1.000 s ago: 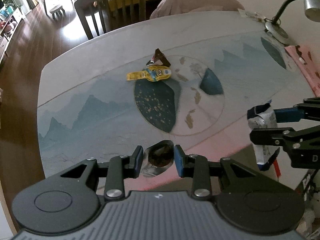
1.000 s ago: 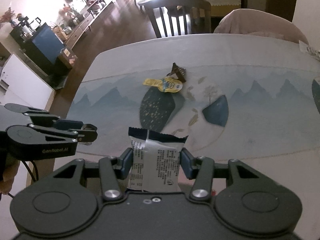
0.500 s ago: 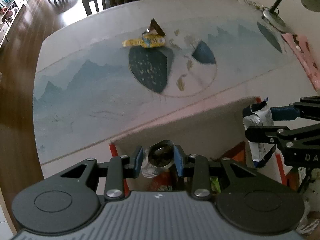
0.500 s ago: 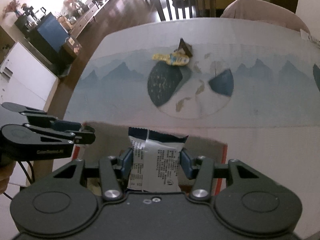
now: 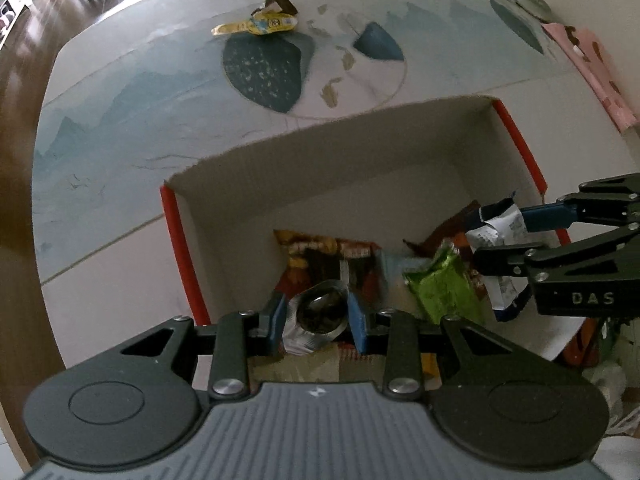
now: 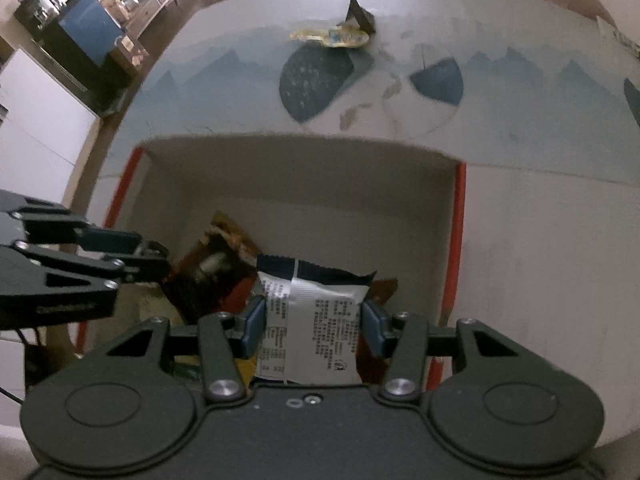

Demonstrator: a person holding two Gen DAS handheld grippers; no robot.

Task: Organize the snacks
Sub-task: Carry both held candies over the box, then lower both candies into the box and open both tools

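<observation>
Here, an open cardboard box (image 5: 400,168) with red outer sides fills the middle of both wrist views, standing on the desk (image 5: 120,240) with its pale inner walls bare toward the top of the frame and a heap of snack packets in its lower half: a brown-and-red packet (image 5: 328,254) near the centre and a crumpled green packet (image 5: 444,284) to its right. The left gripper (image 5: 318,314) hangs over the box, its blue-padded fingers (image 5: 274,316) pressed on a small clear-fronted pouch (image 5: 320,312) of dark contents. The right gripper (image 6: 314,320) is likewise above the box, its fingers closed partway on a white-and-navy packet (image 6: 316,308) printed with small text. Well apart, at the top of the frame, a yellow wrapper (image 5: 256,24) lies touching a dark triangular packet (image 5: 280,0) on the desk's blue mountain-print cover.
</observation>
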